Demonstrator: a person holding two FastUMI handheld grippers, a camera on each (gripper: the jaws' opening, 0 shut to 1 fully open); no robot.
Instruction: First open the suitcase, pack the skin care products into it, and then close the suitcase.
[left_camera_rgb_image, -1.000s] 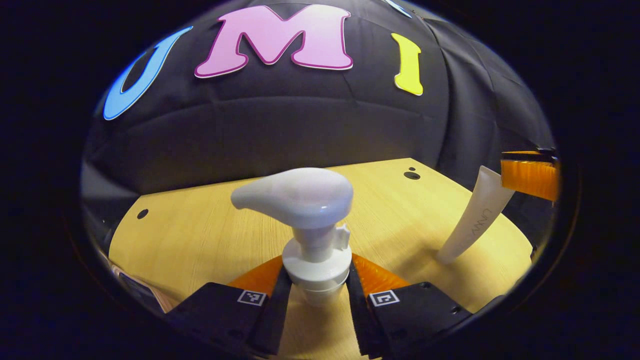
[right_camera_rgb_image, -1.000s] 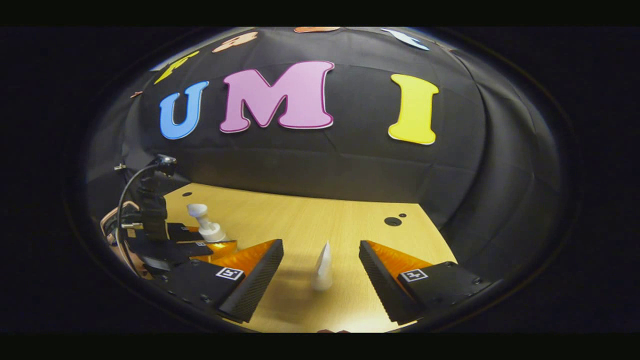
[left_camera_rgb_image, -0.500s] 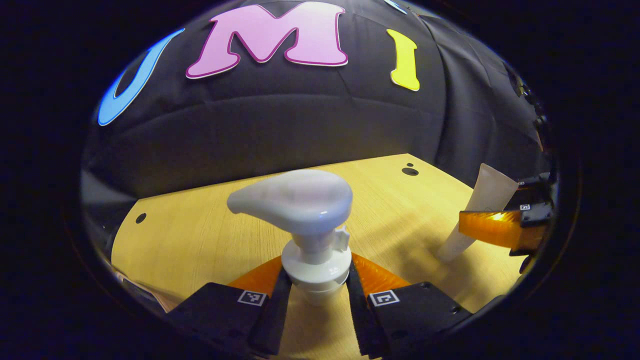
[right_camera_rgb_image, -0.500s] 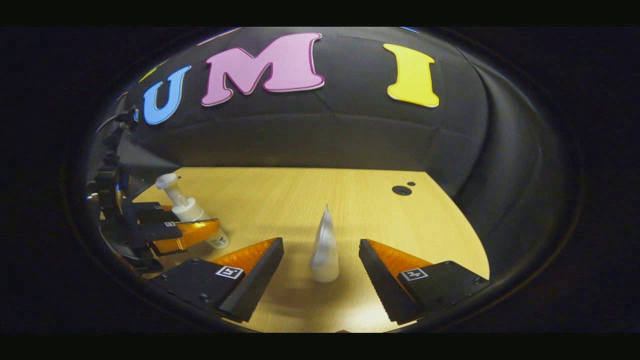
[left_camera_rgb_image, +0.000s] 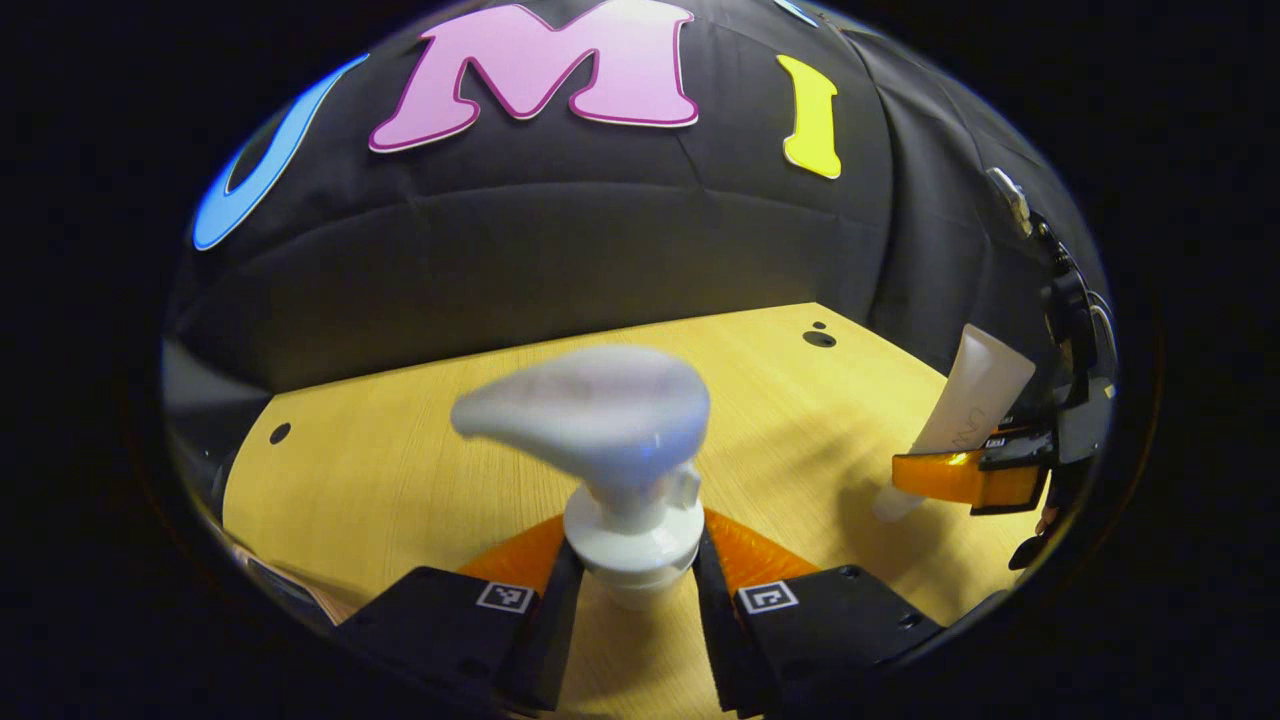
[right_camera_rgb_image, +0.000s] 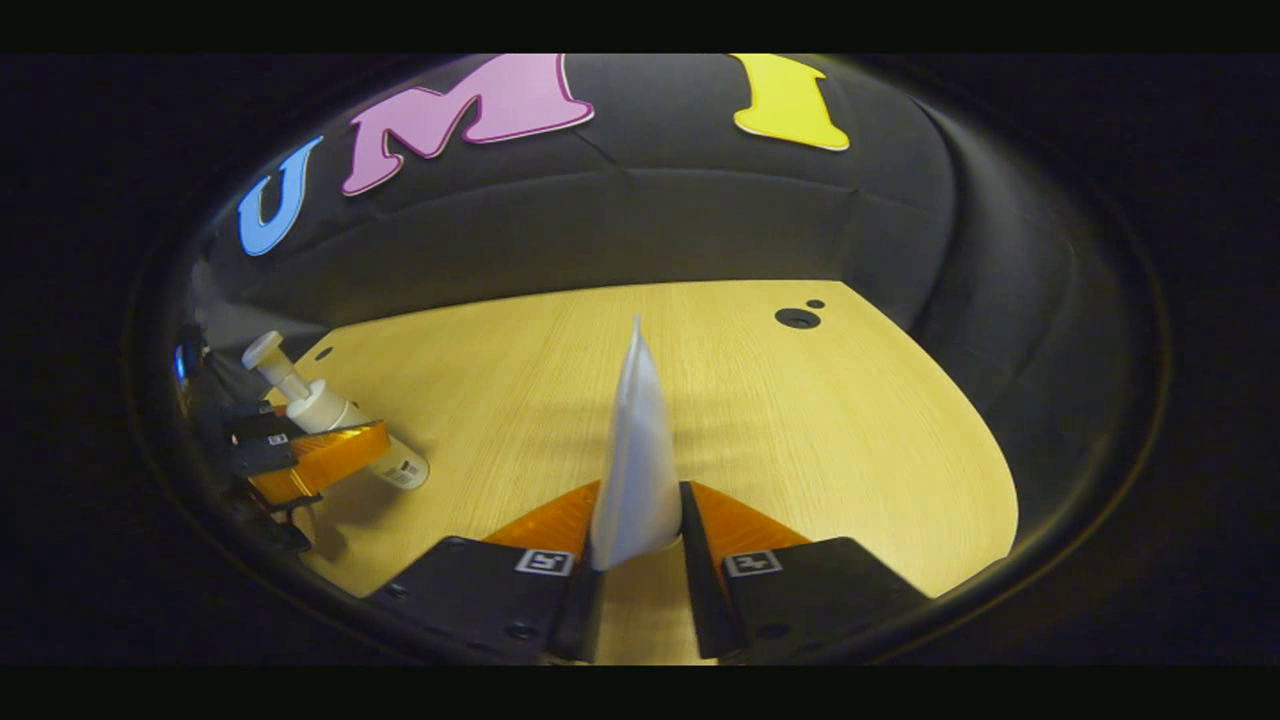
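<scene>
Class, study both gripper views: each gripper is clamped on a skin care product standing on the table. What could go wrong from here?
1. The left gripper holds the pump bottle by its narrow neck; the body could swing.
2. The right gripper pinches the soft tube low down, so it may squash or tip.

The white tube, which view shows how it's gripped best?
The right gripper view: the white tube stands upright, pinched low between the right gripper fingers. The left gripper view shows it small at the far edge, partly behind an orange finger.
</scene>
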